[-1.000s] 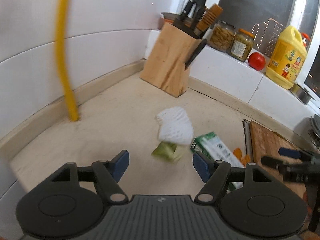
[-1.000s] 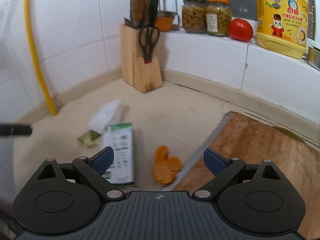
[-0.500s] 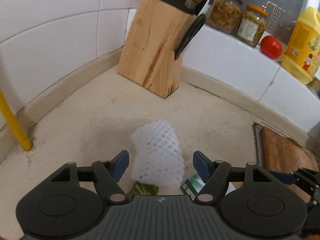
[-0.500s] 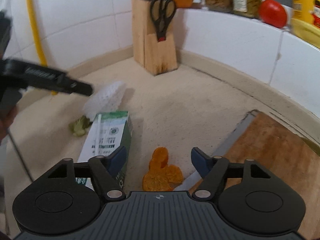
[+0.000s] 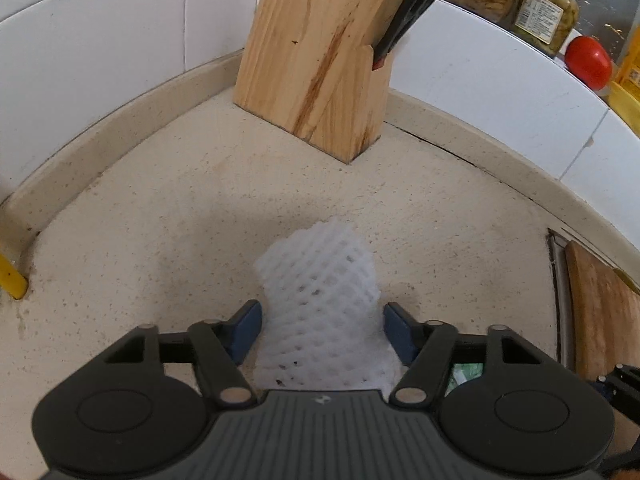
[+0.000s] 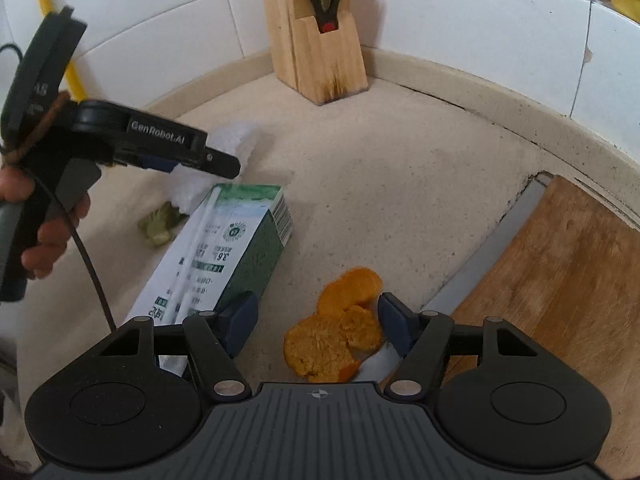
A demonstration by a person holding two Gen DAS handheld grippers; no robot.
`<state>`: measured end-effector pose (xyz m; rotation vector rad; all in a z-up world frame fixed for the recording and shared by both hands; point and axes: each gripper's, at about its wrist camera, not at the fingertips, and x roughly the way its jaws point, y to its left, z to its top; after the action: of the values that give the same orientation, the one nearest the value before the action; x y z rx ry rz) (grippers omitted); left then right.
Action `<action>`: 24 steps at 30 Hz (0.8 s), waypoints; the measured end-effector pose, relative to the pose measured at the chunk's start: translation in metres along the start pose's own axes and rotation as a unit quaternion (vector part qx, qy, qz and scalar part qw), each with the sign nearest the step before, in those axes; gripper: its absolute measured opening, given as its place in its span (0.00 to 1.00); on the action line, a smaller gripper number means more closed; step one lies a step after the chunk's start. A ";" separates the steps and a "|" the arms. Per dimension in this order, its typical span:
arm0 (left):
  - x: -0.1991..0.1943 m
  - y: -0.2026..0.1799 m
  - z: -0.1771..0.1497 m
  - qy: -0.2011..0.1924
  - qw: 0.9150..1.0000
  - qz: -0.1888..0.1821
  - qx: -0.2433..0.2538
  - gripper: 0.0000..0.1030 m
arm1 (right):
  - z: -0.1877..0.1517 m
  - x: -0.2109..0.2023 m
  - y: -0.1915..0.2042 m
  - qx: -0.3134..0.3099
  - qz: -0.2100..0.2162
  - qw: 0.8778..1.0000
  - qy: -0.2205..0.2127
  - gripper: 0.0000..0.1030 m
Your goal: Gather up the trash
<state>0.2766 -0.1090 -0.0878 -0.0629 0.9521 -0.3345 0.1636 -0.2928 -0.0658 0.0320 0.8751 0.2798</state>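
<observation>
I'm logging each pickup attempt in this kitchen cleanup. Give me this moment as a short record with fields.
setting: beige kitchen counter in a tiled corner
left gripper: jaws closing, white foam net between them
right gripper: astride the orange peel, pads not pressing on it
other trash: green and white carton lying flat; green scrap beside it
nearby: wooden knife block, wooden cutting board

Left tongs (image 5: 320,326) closing, right tongs (image 6: 318,322) parted
</observation>
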 end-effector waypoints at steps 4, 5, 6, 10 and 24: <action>-0.002 0.000 -0.005 -0.001 1.000 0.010 0.021 0.41 | 0.002 0.001 -0.001 -0.003 -0.010 1.000 -0.001 0.48; -0.003 0.000 -0.006 -0.001 1.000 0.011 0.023 0.41 | 0.002 0.000 -0.002 0.000 -0.015 1.000 0.000 0.42; -0.004 0.000 -0.006 0.000 1.000 0.012 0.025 0.40 | 0.003 0.000 -0.005 0.007 -0.015 1.000 0.001 0.40; -0.008 -0.001 -0.008 0.001 0.999 0.014 0.033 0.39 | 0.002 -0.005 -0.011 0.019 -0.019 1.000 0.005 0.43; 0.003 0.001 -0.003 -0.001 1.000 0.015 0.024 0.37 | 0.004 0.002 0.009 -0.035 -0.030 0.999 0.023 0.37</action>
<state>0.2757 -0.1085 -0.0919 -0.0056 0.9411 -0.3288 0.1659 -0.2832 -0.0630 -0.0648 0.9095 0.2558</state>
